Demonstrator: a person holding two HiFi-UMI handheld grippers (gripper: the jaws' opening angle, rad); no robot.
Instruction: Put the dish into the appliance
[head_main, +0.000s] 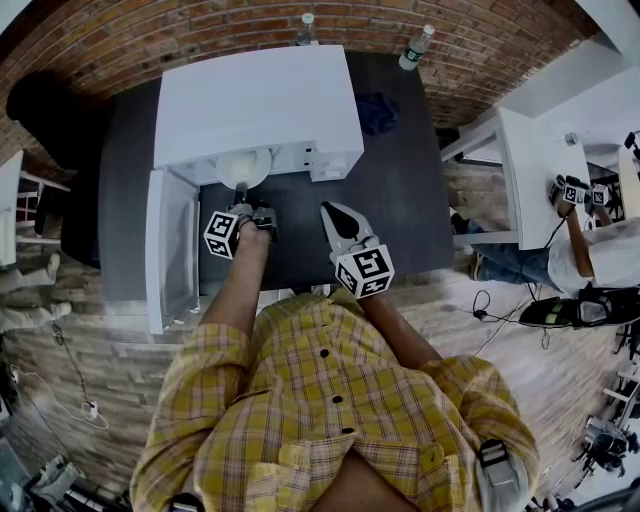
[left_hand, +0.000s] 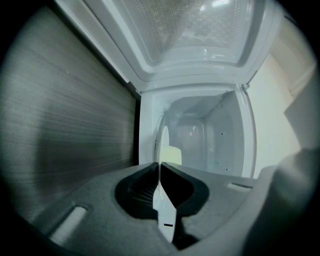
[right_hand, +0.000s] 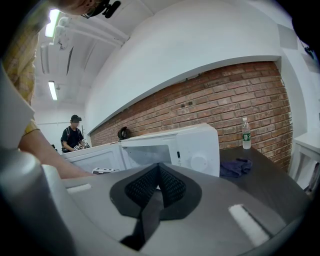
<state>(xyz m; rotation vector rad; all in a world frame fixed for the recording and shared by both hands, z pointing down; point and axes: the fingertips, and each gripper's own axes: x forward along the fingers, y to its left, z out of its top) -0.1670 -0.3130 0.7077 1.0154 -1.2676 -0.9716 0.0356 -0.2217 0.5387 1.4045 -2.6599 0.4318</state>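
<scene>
A white microwave (head_main: 260, 105) stands on the dark table (head_main: 400, 200), its door (head_main: 172, 250) swung open to the left. My left gripper (head_main: 241, 192) is shut on the rim of a white dish (head_main: 243, 168), which sits partly inside the opening. In the left gripper view the dish (left_hand: 163, 140) runs edge-on from the shut jaws (left_hand: 160, 167) into the white cavity (left_hand: 210, 140), below the open door (left_hand: 200, 30). My right gripper (head_main: 335, 215) hovers over the table in front of the microwave (right_hand: 195, 145), shut and empty (right_hand: 159, 172).
Two water bottles (head_main: 306, 28) (head_main: 416, 47) stand at the table's back by the brick wall. A blue cloth (head_main: 378, 110) lies right of the microwave. Another person (head_main: 590, 240) works at a white table (head_main: 535, 170) on the right.
</scene>
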